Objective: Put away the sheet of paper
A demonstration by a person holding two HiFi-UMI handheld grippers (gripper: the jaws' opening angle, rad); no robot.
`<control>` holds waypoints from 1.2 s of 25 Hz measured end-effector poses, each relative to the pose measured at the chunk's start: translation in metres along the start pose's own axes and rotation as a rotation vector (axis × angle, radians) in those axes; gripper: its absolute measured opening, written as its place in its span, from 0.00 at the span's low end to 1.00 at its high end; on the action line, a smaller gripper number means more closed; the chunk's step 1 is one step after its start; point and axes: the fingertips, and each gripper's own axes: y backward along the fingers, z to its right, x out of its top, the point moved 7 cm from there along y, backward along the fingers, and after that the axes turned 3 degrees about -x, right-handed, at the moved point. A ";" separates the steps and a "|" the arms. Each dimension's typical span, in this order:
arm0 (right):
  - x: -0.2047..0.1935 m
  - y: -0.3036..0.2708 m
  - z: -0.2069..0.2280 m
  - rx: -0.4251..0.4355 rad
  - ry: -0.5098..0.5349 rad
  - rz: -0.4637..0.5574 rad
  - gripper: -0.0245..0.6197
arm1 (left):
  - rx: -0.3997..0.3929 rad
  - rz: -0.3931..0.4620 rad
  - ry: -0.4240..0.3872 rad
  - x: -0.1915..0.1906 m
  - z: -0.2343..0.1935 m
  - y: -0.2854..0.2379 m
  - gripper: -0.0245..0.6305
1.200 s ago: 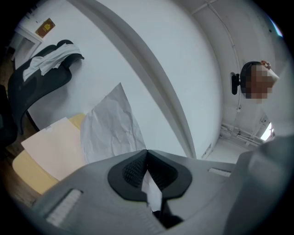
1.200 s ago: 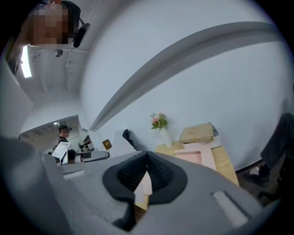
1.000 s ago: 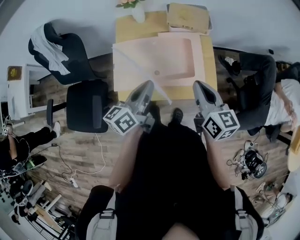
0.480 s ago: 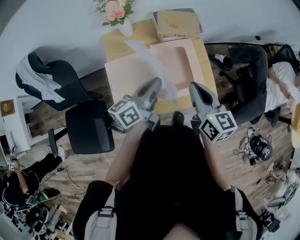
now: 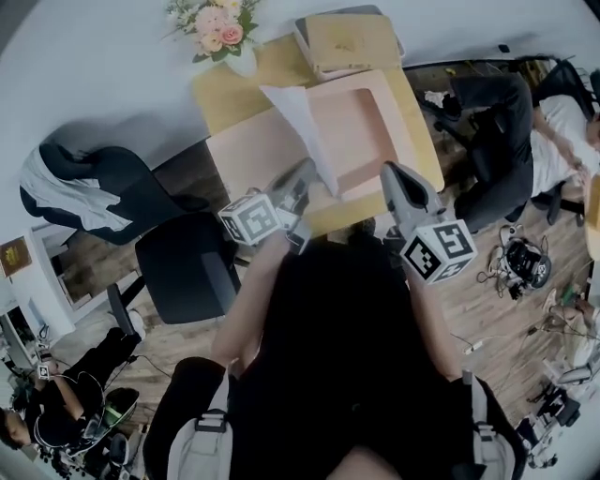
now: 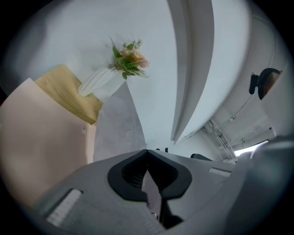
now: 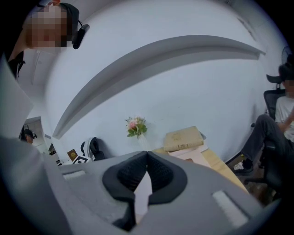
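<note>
The white sheet of paper (image 5: 305, 131) stands tilted above the open pink folder (image 5: 370, 127) on the yellow table (image 5: 225, 94). My left gripper (image 5: 302, 176) is shut on the sheet's near end. In the left gripper view the paper (image 6: 117, 131) rises straight out of the closed jaws of the left gripper (image 6: 147, 151), beside the pink folder (image 6: 41, 142). My right gripper (image 5: 394, 176) hovers over the table's near edge, right of the sheet, shut with nothing in it. In its own view the right gripper (image 7: 147, 153) points at the far end of the table.
A vase of flowers (image 5: 220, 28) stands at the table's far left corner, and a tan book (image 5: 352, 42) lies at the far right. A black office chair (image 5: 178, 262) is left of the table. A seated person (image 5: 506, 122) is at its right.
The sheet in my left gripper has turned, so more of its white face shows over the folder. Both grippers have stayed close to the table's near edge while the head view drifted.
</note>
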 end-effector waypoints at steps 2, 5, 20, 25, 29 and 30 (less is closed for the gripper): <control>-0.002 -0.003 -0.003 -0.013 -0.003 -0.003 0.04 | 0.014 -0.029 0.020 -0.002 -0.011 0.005 0.05; -0.005 -0.007 -0.007 -0.027 -0.003 -0.013 0.04 | 0.031 -0.067 0.045 -0.006 -0.026 0.013 0.05; -0.026 -0.021 -0.026 0.009 0.014 -0.081 0.04 | 0.140 -0.223 0.117 -0.032 -0.103 0.063 0.05; -0.027 -0.022 -0.027 0.014 0.018 -0.092 0.04 | 0.175 -0.272 0.100 -0.041 -0.114 0.071 0.05; -0.029 -0.016 -0.024 -0.004 0.016 -0.095 0.04 | 0.197 -0.296 0.073 -0.044 -0.122 0.069 0.05; -0.029 -0.014 -0.023 -0.011 0.014 -0.096 0.04 | 0.196 -0.299 0.072 -0.044 -0.124 0.067 0.05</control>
